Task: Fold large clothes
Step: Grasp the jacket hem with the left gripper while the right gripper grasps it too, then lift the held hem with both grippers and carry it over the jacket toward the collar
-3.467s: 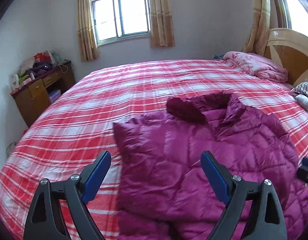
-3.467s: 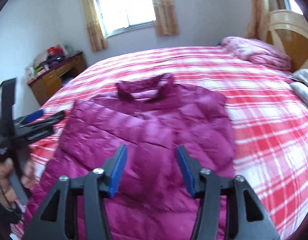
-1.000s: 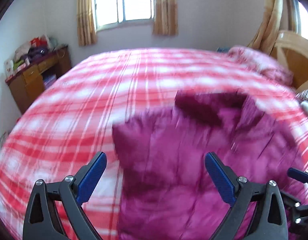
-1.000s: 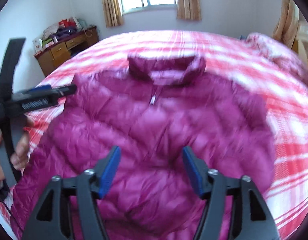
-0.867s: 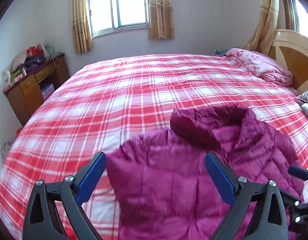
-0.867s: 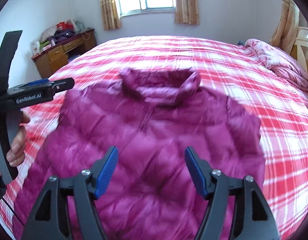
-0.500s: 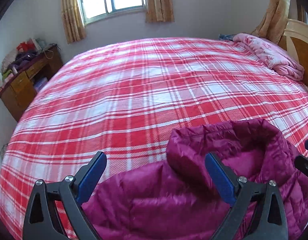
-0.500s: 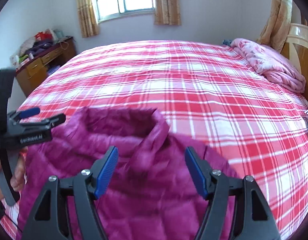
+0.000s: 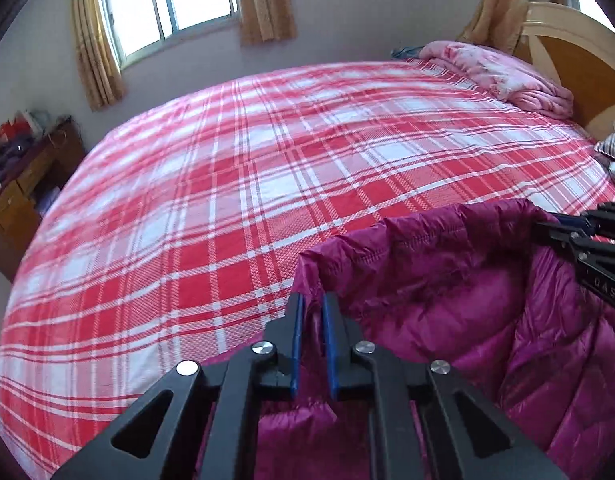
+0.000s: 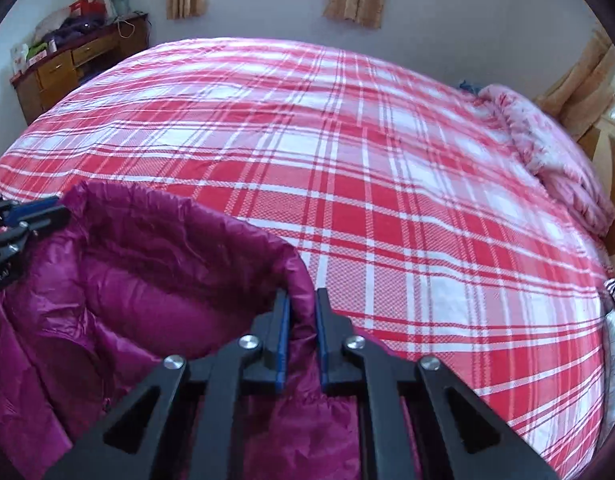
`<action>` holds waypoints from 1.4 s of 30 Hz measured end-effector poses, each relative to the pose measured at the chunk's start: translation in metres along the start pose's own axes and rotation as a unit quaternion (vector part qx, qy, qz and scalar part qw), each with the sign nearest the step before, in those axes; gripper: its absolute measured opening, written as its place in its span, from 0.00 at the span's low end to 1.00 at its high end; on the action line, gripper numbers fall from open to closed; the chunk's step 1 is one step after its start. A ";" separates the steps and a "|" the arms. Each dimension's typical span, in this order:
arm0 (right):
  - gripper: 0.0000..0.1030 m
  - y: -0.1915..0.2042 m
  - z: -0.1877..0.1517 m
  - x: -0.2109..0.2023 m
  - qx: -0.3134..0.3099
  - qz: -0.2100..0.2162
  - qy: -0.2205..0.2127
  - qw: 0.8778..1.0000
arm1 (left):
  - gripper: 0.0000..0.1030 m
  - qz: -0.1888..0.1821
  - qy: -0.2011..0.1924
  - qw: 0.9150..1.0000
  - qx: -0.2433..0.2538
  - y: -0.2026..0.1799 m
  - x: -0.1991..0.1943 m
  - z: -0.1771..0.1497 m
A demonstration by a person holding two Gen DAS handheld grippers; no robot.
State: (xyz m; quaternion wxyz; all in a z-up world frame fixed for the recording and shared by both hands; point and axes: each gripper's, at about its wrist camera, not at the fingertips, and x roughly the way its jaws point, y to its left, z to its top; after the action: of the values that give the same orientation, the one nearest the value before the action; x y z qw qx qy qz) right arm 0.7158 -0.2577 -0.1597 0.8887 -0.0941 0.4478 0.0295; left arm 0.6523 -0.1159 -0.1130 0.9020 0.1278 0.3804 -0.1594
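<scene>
Jacket (image 9: 459,320): magenta quilted down, collar standing open in an arc, lying at the near edge of the bed (image 9: 267,168), toward the headboard side. Body runs off the lower frame in both views.

Left gripper (image 9: 310,320): black frame, blue pads; jaws nearly closed, pinching the collar's left end, with a fold of fabric between the pads.

Right gripper (image 10: 301,320): same make; jaws nearly closed on the collar's right end, fabric bunched between the pads. Each gripper's tip shows at the side of the other's view, at the far end of the collar.

Bed: red-and-white plaid cover, bare beyond the collar.

Quilt (image 9: 503,74): pink, rumpled, at the bed's far corner by the wooden headboard (image 9: 579,60).

Desk (image 10: 71,64): wooden, drawers, cluttered top, off the bed's far left corner.

Window (image 9: 171,4): on the far wall, tan curtains either side.
</scene>
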 end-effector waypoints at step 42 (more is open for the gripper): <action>0.09 0.001 -0.075 -0.006 -0.012 0.003 -0.031 0.999 | 0.03 -0.121 0.075 0.982 -0.126 -0.005 0.032 -0.018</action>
State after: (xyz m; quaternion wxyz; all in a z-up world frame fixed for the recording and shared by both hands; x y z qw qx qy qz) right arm 0.6531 -0.2710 -0.1987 0.9008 -0.1024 0.4200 0.0407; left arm 0.6600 -0.1205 -0.1492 0.8538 -0.0224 0.4766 -0.2083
